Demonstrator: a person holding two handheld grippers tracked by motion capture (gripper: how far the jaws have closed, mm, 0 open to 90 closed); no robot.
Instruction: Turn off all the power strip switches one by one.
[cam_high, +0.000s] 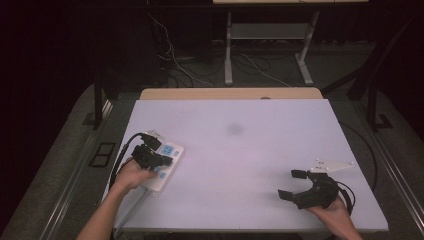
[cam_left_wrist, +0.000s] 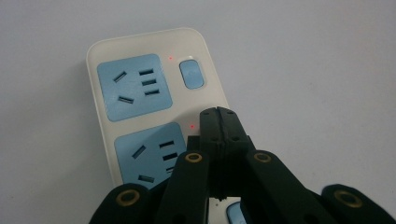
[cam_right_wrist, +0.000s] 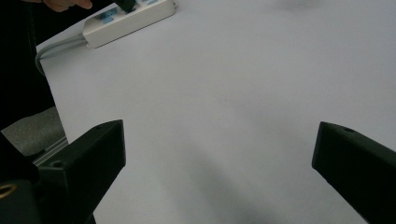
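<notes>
White plastic power strip with blue sockets (cam_high: 166, 161) lies at table's 9 o'clock edge. Left gripper (cam_left_wrist: 218, 114), jaws pressed together, tips poised on a switch, probably toggling. Right gripper (cam_high: 292, 184) spread wide, idle at 4 o'clock.

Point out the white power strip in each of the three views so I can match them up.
High view: power strip at the table's left edge, under the left gripper.
Left gripper view: power strip upper left, beneath the shut jaws.
Right gripper view: power strip at top left.
Shared landmark: its blue socket panels.
</notes>
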